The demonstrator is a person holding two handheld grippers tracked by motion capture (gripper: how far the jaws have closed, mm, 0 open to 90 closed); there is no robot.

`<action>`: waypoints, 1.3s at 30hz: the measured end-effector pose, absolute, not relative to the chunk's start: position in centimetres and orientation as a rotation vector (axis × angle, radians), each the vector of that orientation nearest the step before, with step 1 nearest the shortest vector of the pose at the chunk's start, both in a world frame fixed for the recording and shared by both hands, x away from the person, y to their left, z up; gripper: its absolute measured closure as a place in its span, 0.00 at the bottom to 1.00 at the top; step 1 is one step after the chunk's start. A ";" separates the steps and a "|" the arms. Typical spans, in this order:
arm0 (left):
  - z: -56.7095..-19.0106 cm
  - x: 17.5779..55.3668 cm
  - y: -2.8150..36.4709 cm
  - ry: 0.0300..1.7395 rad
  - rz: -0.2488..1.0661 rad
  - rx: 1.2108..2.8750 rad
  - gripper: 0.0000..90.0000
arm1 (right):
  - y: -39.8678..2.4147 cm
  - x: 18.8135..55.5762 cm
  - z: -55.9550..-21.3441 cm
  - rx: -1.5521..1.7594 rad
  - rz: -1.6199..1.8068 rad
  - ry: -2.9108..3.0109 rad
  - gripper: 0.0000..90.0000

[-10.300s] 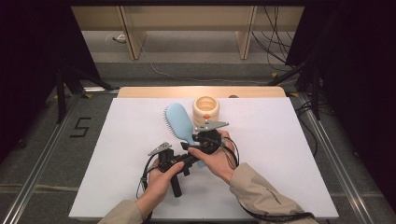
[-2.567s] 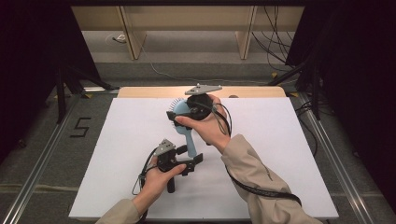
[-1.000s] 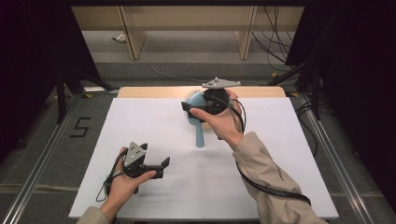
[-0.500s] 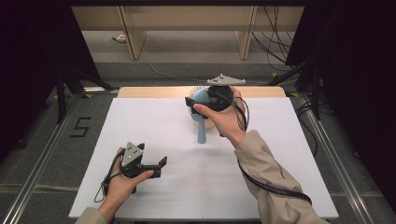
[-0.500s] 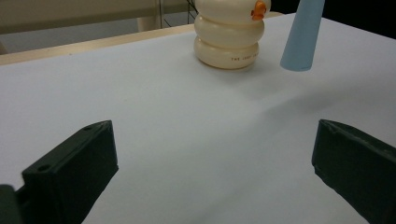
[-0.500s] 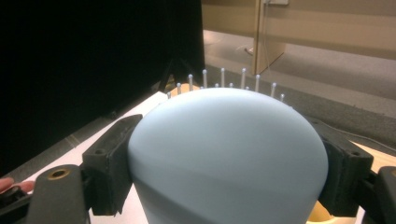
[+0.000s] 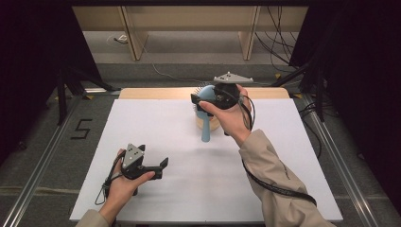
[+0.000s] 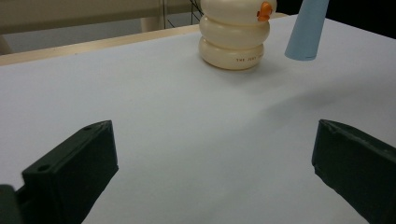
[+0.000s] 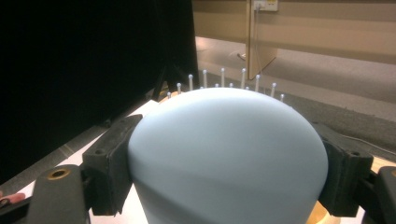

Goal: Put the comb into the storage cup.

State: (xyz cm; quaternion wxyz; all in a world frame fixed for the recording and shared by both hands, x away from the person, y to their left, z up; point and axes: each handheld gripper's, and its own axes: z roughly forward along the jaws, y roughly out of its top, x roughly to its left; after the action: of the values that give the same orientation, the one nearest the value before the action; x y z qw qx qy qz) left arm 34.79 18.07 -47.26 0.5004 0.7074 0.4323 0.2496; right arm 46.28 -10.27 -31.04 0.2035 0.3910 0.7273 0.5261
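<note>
Right fingers [image 9: 224, 177] pinched blue hairbrush [image 7: 207, 101] head, handle hanging above cream holder [image 8: 235, 35] | left fingers [image 8: 210, 172] spread, empty, over table [image 7: 165, 123] | brush likely light, rigid, smooth-backed; grip head's sides.

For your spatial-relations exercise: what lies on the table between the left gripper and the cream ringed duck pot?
Nothing: in the left gripper view, bare white table runs from the open left gripper to the cream pot.

Left gripper [image 7: 163, 166] rested low at the near left, held in the left hand [image 7: 124, 182], jaws spread wide. Right gripper [image 7: 197, 102] was raised at the far centre, jaws clamped on the blue hairbrush [image 7: 206, 113], forearm extended.
</note>
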 end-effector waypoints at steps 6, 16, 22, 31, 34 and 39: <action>-47.2 34.8 18.0 1.044 0.604 1.711 0.00 | -10.5 46.6 -30.8 1.101 1.463 2.017 0.23; -47.1 34.8 18.1 1.044 0.605 1.706 0.00 | -10.9 47.1 -30.6 1.113 1.468 1.992 0.23; -47.1 34.8 18.1 1.044 0.608 1.706 0.00 | -11.1 47.5 -30.4 1.119 1.461 1.990 0.23; -47.1 34.8 18.1 1.045 0.609 1.703 0.00 | -11.5 48.0 -30.2 1.128 1.456 1.970 0.23; -47.1 34.8 18.2 1.046 0.610 1.703 0.00 | -11.6 48.2 -30.2 1.133 1.457 1.964 0.23; -47.1 34.8 18.1 1.045 0.608 1.705 0.00 | -11.7 48.4 -30.0 1.137 1.457 1.954 0.23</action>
State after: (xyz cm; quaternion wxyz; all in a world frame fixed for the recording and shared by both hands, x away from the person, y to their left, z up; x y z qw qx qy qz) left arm 34.82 18.13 -47.10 0.5019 0.7056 0.4324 0.2515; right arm 48.37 -11.69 -30.02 0.2240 0.4120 0.7081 0.5279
